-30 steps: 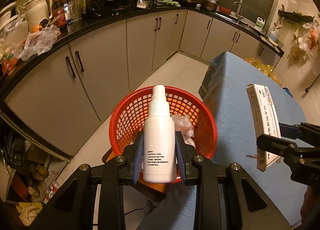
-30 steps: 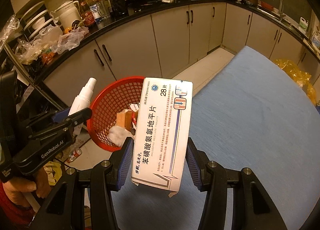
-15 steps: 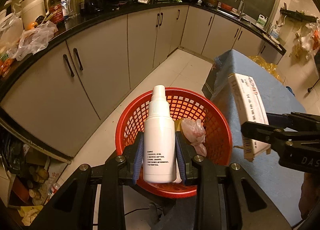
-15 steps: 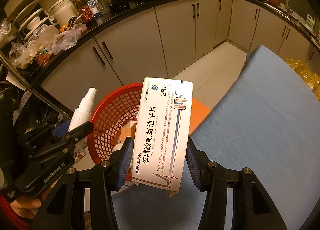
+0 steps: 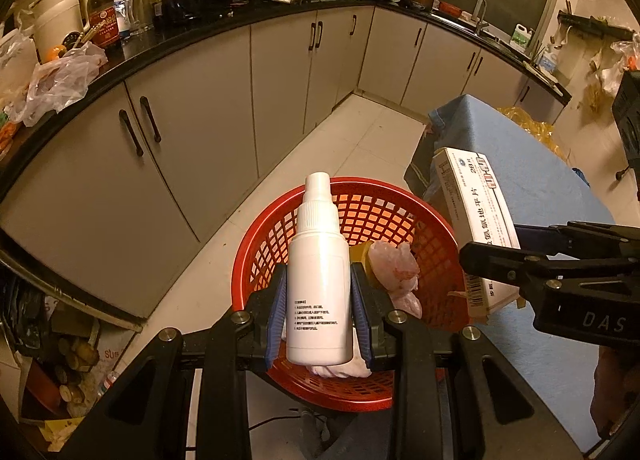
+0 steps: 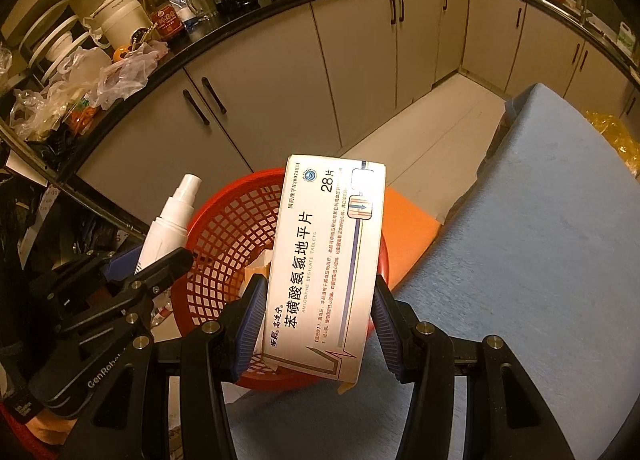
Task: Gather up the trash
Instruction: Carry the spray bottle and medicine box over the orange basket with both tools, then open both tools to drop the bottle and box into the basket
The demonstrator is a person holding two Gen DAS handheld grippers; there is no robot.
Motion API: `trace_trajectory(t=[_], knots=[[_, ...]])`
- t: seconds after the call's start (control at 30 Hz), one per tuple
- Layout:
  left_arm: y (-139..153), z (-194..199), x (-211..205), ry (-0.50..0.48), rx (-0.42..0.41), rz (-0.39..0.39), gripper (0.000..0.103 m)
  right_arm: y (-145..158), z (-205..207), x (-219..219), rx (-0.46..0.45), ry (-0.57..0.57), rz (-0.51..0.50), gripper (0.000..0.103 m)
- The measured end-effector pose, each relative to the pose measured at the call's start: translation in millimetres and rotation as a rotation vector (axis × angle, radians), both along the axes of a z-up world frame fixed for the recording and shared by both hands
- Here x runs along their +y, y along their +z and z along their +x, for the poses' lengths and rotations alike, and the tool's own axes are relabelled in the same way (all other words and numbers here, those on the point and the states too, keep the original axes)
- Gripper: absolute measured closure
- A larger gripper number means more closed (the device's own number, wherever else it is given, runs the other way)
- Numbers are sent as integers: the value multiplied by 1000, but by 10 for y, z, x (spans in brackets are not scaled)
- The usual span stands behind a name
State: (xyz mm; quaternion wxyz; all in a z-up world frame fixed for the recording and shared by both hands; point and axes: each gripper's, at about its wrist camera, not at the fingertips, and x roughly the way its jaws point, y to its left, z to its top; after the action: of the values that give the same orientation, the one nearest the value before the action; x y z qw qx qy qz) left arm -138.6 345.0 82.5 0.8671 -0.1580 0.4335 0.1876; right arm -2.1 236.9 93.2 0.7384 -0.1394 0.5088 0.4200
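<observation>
- The left gripper (image 5: 319, 300) is clamped on a white spray bottle (image 5: 319, 284); the blue pads (image 5: 277, 310) press its two sides; the bottle stands upright between them, nozzle cap at the top, small print on its lower half.
- The bottle hangs over the red mesh basket (image 5: 404, 216); inside the basket lie a crumpled pinkish plastic bag (image 5: 394, 266), something yellow-brown just beside it, and a pale wad under the bottle's base.
- The right gripper (image 6: 320, 320) is closed on a white medicine box (image 6: 326, 260); its pads grip the box's long edges; the printed face with Chinese characters and "28" faces the camera; a torn flap hangs at the lower end.
- In the right wrist view the box covers the right part of the basket (image 6: 224, 236); the basket's rim lies next to the blue tablecloth (image 6: 532, 260); an orange surface (image 6: 404, 232) shows between basket and cloth.
- The two grippers are near each other, apart, each with its item above the basket.
- Behind: pale cabinets (image 5: 192, 132) under a dark countertop (image 5: 208, 36) crowded with bottles, a white kettle (image 5: 60, 20), plastic bags and pans; a tiled floor (image 5: 360, 132) runs between cabinets and table.
</observation>
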Motion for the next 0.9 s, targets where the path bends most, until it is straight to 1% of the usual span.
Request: trace_trajectory(t=[0.6,0.67,0.73,0.77,0.8,0.87,0.9], knots=[[-16,64,-4,-14,-10,5,74,-49,58,83,6,-13,-6,46],[-6,80,-4,-13,-9,12,67,-49,77,61,12,-17,-1,45],[14,75,-10,-2,-18,22,48,-38,93,24,11,-26,2,43],[26,72,-13,4,-22,29,43,-23,103,-4,9,-33,7,43],[36,69,-19,7,-25,33,37,-12,116,-32,10,-38,10,43],[54,76,-30,9,-30,38,31,11,132,-97,3,-54,11,41],[58,85,-39,12,-28,44,27,22,134,-128,-3,-59,10,38]])
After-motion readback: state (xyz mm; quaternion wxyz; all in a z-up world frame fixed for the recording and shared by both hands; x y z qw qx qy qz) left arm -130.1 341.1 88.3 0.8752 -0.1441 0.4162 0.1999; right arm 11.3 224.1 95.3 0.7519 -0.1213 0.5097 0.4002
